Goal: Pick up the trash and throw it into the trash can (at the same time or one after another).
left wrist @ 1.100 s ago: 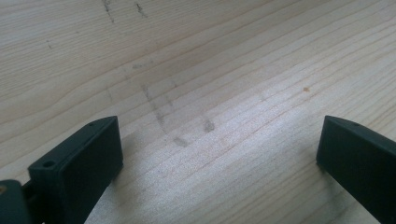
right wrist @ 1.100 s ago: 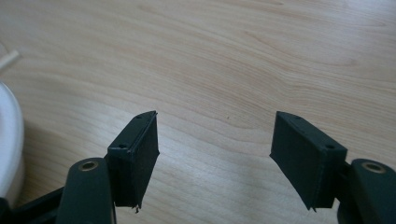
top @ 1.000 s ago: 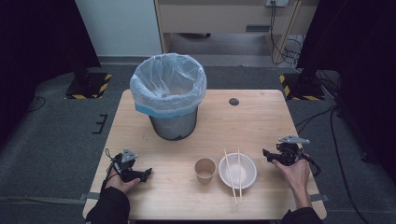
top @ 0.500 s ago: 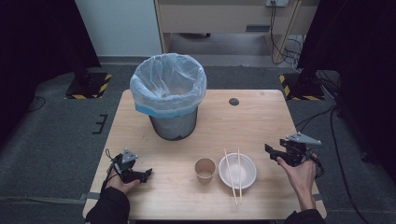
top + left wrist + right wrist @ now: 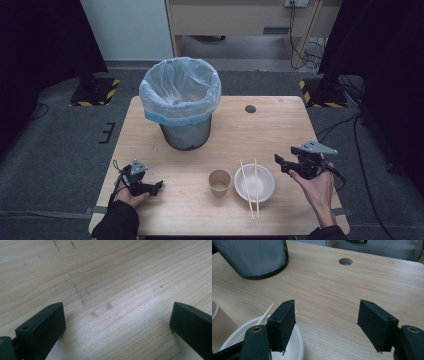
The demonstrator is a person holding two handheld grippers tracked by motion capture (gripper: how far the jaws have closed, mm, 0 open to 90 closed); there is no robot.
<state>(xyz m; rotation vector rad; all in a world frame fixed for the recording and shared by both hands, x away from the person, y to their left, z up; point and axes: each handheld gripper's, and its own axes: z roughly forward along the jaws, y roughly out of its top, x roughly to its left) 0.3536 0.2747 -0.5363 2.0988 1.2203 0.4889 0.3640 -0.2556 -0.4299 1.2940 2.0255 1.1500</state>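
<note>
A white bowl (image 5: pixel 255 182) sits near the table's front edge with two chopsticks (image 5: pixel 248 188) laid across it. A brown paper cup (image 5: pixel 219 181) stands just left of the bowl. My right gripper (image 5: pixel 280 164) is open and held off the table to the right of the bowl, pointing left. In the right gripper view its jaws (image 5: pixel 329 322) stand wide apart over bare wood, with the bowl (image 5: pixel 293 347), a chopstick tip (image 5: pixel 266 313) and the cup (image 5: pixel 219 323) at lower left. My left gripper (image 5: pixel 156 188) rests open at the front left, its jaws (image 5: pixel 117 317) spread over bare wood.
A mesh waste bin (image 5: pixel 181 100) lined with a pale plastic bag stands at the back left of the wooden table (image 5: pixel 280 130); its base (image 5: pixel 254 257) also appears in the right gripper view. A round cable hole (image 5: pixel 250 108) lies at the back right.
My right gripper has risen and drifted slightly right, away from the bowl. The left gripper has stayed almost still.
</note>
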